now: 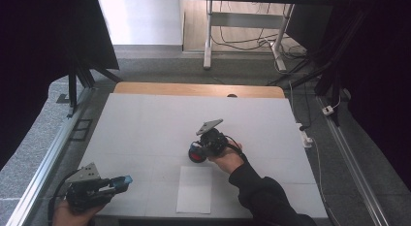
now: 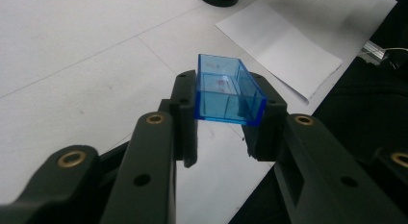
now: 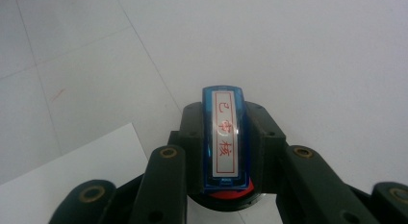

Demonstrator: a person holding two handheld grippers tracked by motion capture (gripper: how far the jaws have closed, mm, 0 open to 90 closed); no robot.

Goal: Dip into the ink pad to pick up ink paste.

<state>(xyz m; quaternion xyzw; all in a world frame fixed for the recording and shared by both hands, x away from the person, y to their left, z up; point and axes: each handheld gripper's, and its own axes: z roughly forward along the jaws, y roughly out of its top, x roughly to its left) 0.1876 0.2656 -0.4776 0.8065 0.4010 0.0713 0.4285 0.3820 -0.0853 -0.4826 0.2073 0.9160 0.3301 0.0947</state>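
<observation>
Two grippers hold stamp parts: left fingers (image 2: 226, 123) clamp the clear blue cap (image 2: 227, 92) (light, slippery); right fingers (image 3: 226, 152) grip the stamp (image 3: 225, 137) over the ink pad (image 1: 196, 153), centre frame.

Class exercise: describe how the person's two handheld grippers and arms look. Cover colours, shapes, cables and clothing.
Both the left gripper and the right gripper are black, each topped by a grey three-cornered plate. Their jaws are chunky black links with brass-coloured pivot rings. A black cable trails from each. The right arm wears a black sleeve.
</observation>
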